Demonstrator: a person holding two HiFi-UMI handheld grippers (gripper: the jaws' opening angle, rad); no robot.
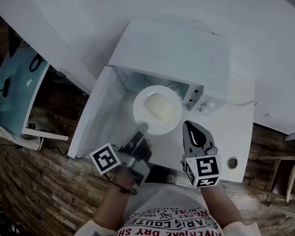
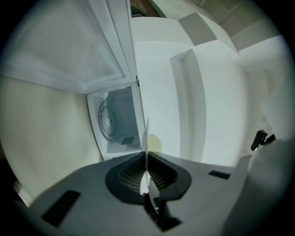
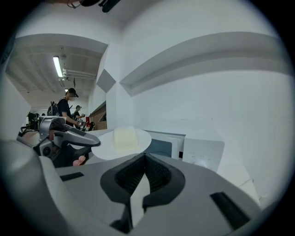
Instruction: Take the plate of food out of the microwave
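microwave (image 1: pixel 173 50) on counter (image 1: pixel 236 108), door (image 1: pixel 97 110) swung out at its left | plate (image 1: pixel 142 100) outside, before the opening, food (image 1: pixel 159 106) on its middle | left gripper (image 1: pixel 143 126) on the near rim of plate | right gripper (image 1: pixel 190 127) just right of plate, not touching it, before the control panel (image 1: pixel 195 94)

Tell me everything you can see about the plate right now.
The plate is round, white, thin and smooth. A pale yellowish block of food sits at its middle. It is held roughly level in the air in front of the open microwave, and the left tool pinches its near rim. Nothing else touches it.
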